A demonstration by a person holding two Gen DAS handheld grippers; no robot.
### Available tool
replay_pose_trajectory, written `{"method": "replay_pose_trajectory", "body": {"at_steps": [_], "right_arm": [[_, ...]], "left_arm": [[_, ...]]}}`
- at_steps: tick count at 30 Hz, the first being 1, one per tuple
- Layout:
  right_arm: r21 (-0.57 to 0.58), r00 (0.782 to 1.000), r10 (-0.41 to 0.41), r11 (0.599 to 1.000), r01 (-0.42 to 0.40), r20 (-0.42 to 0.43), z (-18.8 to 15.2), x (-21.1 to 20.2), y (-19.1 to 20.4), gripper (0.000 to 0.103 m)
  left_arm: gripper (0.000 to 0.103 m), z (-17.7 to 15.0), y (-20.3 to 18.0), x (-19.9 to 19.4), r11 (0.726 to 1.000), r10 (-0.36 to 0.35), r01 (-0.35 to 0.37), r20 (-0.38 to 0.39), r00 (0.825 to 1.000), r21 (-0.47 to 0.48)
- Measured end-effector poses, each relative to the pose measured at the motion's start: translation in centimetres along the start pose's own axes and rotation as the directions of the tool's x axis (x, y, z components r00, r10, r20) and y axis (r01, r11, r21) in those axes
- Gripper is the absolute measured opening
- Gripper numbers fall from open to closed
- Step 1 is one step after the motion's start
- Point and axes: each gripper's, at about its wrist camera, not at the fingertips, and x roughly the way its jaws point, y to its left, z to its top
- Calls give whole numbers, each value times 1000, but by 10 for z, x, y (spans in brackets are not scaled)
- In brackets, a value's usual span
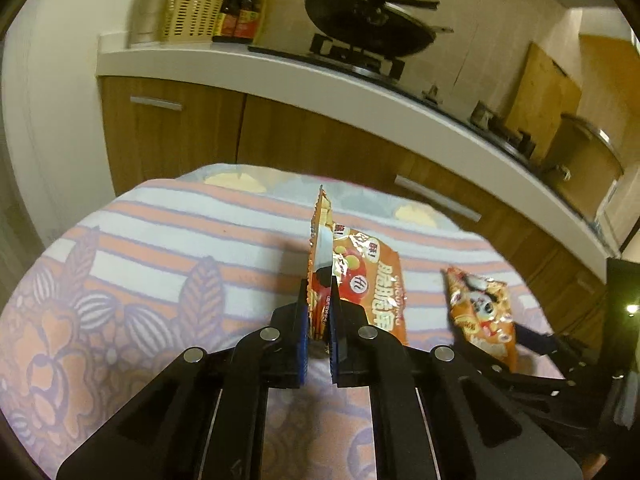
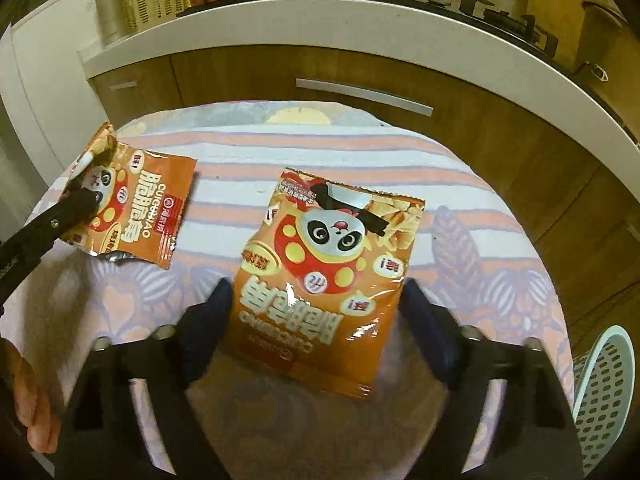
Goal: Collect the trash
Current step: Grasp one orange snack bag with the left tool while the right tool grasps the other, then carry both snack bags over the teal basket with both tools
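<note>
left claw [image 1: 319, 304]: clamped on torn snack wrapper [image 1: 320, 248], edge up | right claw [image 2: 316, 300]: wide, straddling panda snack bag [image 2: 324, 276] flat on desk [image 2: 460, 184]

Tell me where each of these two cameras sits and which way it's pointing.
Left wrist: on the left tool, looking down-forward at the snack wrapper it pinches; the kitchen counter lies beyond.
Right wrist: on the right tool, angled down at a second snack wrapper between its open fingers; a hand shows at lower left.
Shared: both wrappers, the patterned tablecloth, the counter.
</note>
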Motion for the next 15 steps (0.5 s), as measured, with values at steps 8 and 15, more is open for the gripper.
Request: {"method": "replay_pose_trajectory", "body": {"at_steps": [8,15], "right_arm": [[-46,998,10,999,-7,60,-5,-14,9,33],[3,993,40,999,-41,115,-9,-40,-8,27]], "left_arm": [[6,0,-5,-7,999,-49,49,34,998,4],[6,3,-16,-24,991,-134,134,67,989,11]]}}
